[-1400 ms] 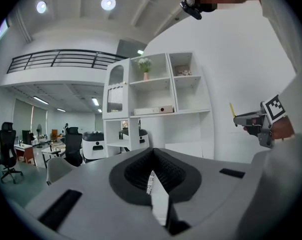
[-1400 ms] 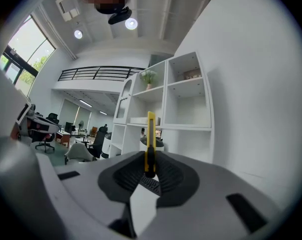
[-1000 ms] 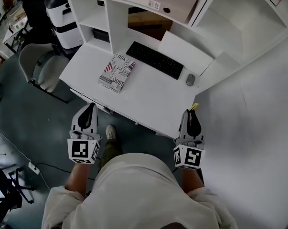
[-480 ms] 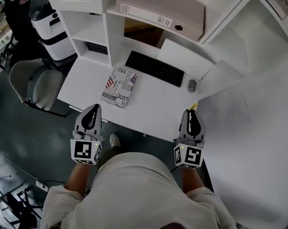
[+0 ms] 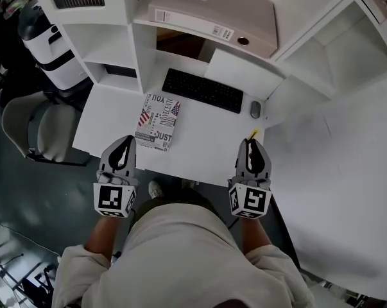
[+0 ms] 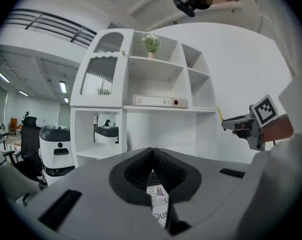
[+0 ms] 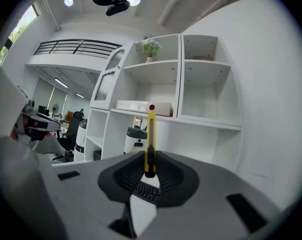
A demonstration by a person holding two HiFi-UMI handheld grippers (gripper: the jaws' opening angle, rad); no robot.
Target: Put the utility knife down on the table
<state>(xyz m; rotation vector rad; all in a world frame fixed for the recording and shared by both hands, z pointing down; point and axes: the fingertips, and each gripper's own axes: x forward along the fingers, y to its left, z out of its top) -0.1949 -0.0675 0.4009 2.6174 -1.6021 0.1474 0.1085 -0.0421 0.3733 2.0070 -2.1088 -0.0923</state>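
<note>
One ribbed right claw point(image 5: 251, 144) grasps a slim yellow utility knife point(image 7: 151, 134); left claw point(image 6: 152, 156) clenched.

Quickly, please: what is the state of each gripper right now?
Left gripper: closed, holding nothing.
Right gripper: closed on the yellow utility knife.

Only the newsprint-patterned book point(image 5: 157, 122) bears readable words, among them "JUST" and "YOU"
</note>
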